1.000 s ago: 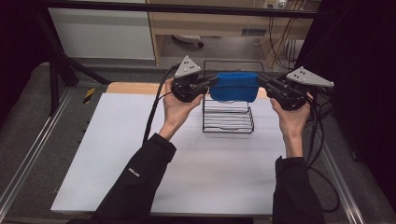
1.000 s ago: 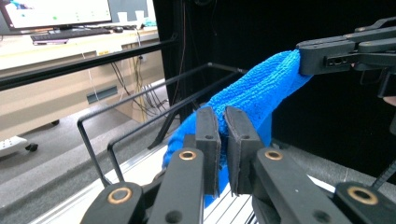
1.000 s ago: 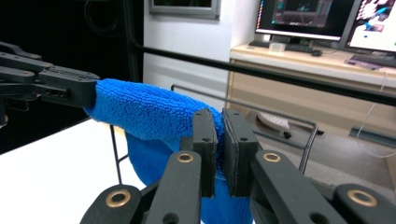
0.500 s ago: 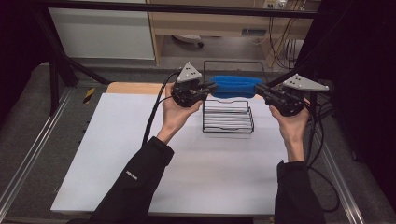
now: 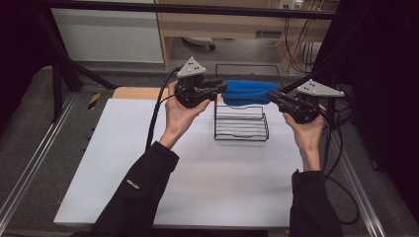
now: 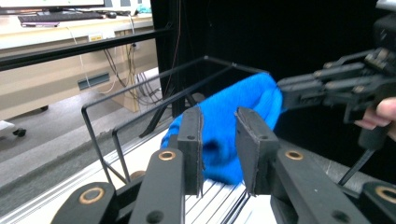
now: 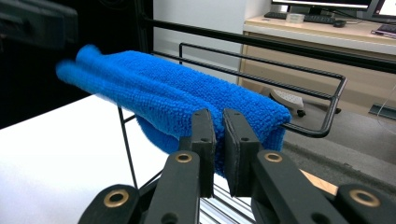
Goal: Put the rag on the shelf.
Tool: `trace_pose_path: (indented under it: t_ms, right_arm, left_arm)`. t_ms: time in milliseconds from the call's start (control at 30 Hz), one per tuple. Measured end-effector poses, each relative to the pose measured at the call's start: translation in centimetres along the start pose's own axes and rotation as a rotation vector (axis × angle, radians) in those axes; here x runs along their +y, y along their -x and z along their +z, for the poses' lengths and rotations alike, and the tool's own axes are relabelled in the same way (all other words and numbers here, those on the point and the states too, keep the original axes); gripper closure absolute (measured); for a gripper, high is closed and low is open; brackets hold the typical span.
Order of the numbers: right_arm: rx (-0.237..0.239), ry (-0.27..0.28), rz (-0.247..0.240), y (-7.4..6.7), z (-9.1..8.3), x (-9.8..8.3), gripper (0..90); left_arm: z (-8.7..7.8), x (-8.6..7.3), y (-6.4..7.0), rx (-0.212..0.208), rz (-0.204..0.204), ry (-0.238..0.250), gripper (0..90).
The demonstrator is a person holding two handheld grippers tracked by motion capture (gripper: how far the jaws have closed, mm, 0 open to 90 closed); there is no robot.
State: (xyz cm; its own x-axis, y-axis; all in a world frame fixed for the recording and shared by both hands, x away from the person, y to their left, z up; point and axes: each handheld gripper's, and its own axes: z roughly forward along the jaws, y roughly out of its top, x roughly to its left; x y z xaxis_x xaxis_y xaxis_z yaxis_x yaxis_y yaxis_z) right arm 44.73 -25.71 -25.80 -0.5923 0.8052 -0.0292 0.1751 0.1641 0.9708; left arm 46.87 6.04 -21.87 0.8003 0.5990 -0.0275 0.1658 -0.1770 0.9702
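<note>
My left claw point(image 6: 219, 154) has just been opening: its jaws stand apart with the blue cloth point(image 6: 229, 126) between them, and I see a gap on both sides, so the pads no longer press on it. My right claw point(image 7: 218, 149) is clenched, its jaws nearly together on the other end of the cloth point(image 7: 187, 98), pinching a thin fold of it.

The cloth is slung between the two claws above the black wire rack point(image 5: 240, 123), and part of it rests on the rack's top rail point(image 7: 261, 93). From the high view it reads as a long rolled or folded band point(image 5: 247, 92) spanning the rack's upper frame from the left claw point(image 5: 220, 90) to the right claw point(image 5: 276, 98). It is a bright blue, thick-piled microfibre piece, soft and bunched, sagging a little in the middle.

I judge the step in hand to be laying the cloth over the rack: the left end is being let go while the right end is held. Next I would draw the left claw back clear of the pile without snagging it, then loosen the right claw so the cloth hangs evenly over the rail. The risk is that it slides off the thin wire to one side if the ends drop unevenly.

The rack stands toward the far edge of the white counter point(image 5: 197, 187).
</note>
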Motion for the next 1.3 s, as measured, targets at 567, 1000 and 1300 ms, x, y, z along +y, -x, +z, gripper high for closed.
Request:
trace_pose_path:
  t_ms: [567,1000,1300]
  right_arm:
    - [0.013,-0.006,-0.008,0.2,0.0,-0.7,80.6]
    - [0.028,0.014,0.026,0.0,-0.5,-0.4,70.7]
    - [0.008,-0.073,0.079,0.3,0.7,-2.0,87.9]
  left_arm:
    - [3.6,-1.8,0.7,-0.018,0.032,-0.182,87.8]
    - [4.7,-3.2,0.5,-0.004,0.046,-0.225,89.8]
    - [5.0,-4.1,0.1,0.012,0.042,-0.232,89.9]
